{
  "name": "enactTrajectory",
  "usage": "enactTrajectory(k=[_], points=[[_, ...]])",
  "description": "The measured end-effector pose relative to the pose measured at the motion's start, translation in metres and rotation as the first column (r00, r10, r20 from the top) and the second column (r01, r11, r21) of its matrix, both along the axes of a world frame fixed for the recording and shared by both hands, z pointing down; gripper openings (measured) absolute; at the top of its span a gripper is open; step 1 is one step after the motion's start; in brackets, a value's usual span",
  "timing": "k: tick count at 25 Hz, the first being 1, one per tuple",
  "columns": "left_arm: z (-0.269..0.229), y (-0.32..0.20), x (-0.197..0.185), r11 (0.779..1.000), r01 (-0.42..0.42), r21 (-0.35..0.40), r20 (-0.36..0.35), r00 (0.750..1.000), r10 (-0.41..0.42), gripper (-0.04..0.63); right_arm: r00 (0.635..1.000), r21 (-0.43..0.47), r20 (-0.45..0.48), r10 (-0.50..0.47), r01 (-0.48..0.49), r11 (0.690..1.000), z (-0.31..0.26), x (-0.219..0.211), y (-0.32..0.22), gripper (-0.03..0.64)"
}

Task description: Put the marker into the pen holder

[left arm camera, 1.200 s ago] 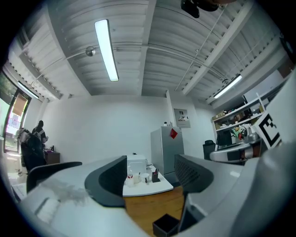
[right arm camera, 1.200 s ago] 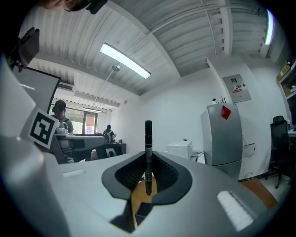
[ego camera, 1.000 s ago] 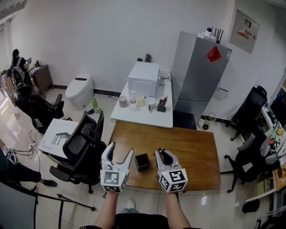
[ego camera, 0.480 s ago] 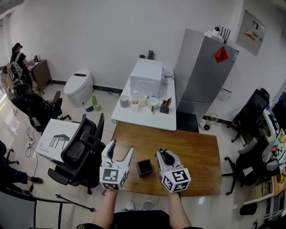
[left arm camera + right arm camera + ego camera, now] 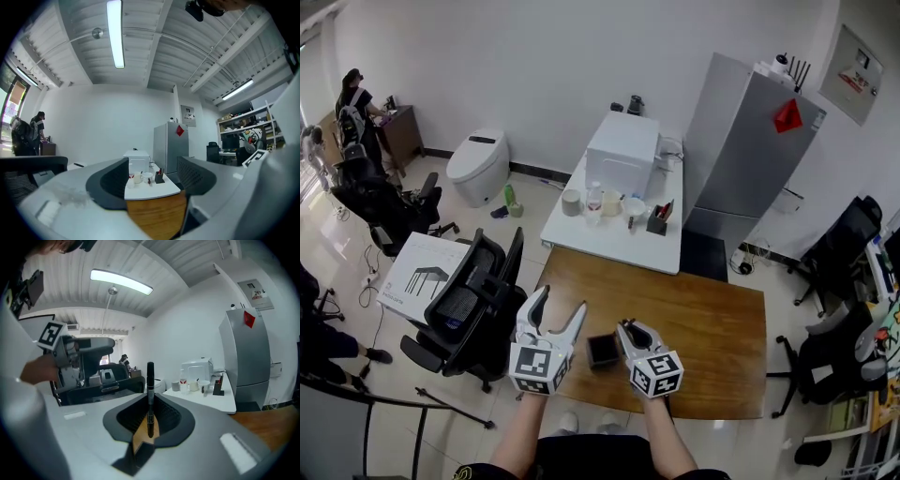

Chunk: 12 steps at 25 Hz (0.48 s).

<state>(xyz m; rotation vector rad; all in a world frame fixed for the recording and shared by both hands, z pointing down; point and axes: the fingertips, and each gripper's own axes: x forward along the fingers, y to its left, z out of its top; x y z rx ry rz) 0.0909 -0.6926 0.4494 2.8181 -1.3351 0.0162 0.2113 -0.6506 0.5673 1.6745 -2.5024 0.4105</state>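
Head view shows the wooden table (image 5: 703, 328) filling the lower middle of the frame. Near its front edge the left gripper (image 5: 558, 317) hangs with jaws spread and nothing between them. The right gripper (image 5: 629, 330), its jaws pinching the marker (image 5: 150, 390) upright, has dropped and edged leftward over the last second, so it now sits just right of the black pen holder (image 5: 602, 350). The marker looks close to insertion but is not yet inside.

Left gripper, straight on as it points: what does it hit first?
Left gripper clears the wooden table; first in line look to be the cups on the white table, depth unclear.
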Motion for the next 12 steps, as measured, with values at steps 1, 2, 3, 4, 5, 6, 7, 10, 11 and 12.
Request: enactTrajectory(k=[1, 2, 3, 4, 5, 6, 7, 10, 11, 12], points=[[0.001, -0.001, 0.000, 1.000, 0.005, -0.003, 0.002, 1.000, -0.005, 0.322, 1.000, -0.008, -0.010, -0.005, 0.004, 1.000, 0.012, 0.001, -0.002, 0.048], [0.003, -0.002, 0.000, 1.000, 0.010, -0.008, 0.005, 1.000, -0.010, 0.322, 1.000, -0.016, -0.025, -0.011, 0.010, 1.000, 0.026, 0.001, -0.003, 0.048], [0.005, -0.002, 0.000, 1.000, 0.015, -0.014, 0.008, 1.000, -0.015, 0.322, 0.999, -0.026, -0.042, -0.019, 0.018, 0.999, 0.040, 0.000, -0.004, 0.048], [0.006, -0.002, 0.000, 1.000, 0.021, -0.019, 0.011, 1.000, -0.021, 0.322, 0.998, -0.039, -0.056, -0.029, 0.026, 0.999, 0.055, -0.001, -0.004, 0.048], [0.007, -0.002, 0.000, 0.999, 0.026, -0.022, 0.012, 1.000, -0.025, 0.322, 0.997, -0.053, -0.061, -0.036, 0.033, 0.998, 0.068, -0.001, -0.004, 0.048], [0.007, -0.002, 0.001, 0.999, 0.030, -0.023, 0.012, 0.999, -0.030, 0.322, 0.997, -0.069, -0.058, -0.043, 0.039, 0.997, 0.081, -0.002, -0.004, 0.048], [0.006, -0.002, 0.001, 0.999, 0.035, -0.024, 0.012, 0.999, -0.034, 0.322, 0.997, -0.085, -0.048, -0.052, 0.048, 0.995, 0.093, -0.004, -0.003, 0.048], [0.004, -0.002, 0.002, 0.998, 0.050, -0.025, 0.012, 0.999, -0.050, 0.322, 0.996, -0.130, -0.034, -0.086, 0.081, 0.988, 0.121, -0.010, -0.002, 0.048], [0.004, -0.002, 0.001, 0.998, 0.056, -0.024, 0.013, 0.998, -0.055, 0.322, 0.995, -0.147, -0.042, -0.093, 0.085, 0.985, 0.130, -0.012, -0.002, 0.048], [0.004, -0.003, 0.000, 0.998, 0.061, -0.023, 0.014, 0.998, -0.061, 0.322, 0.994, -0.164, -0.054, -0.096, 0.086, 0.983, 0.137, -0.012, -0.002, 0.048]])
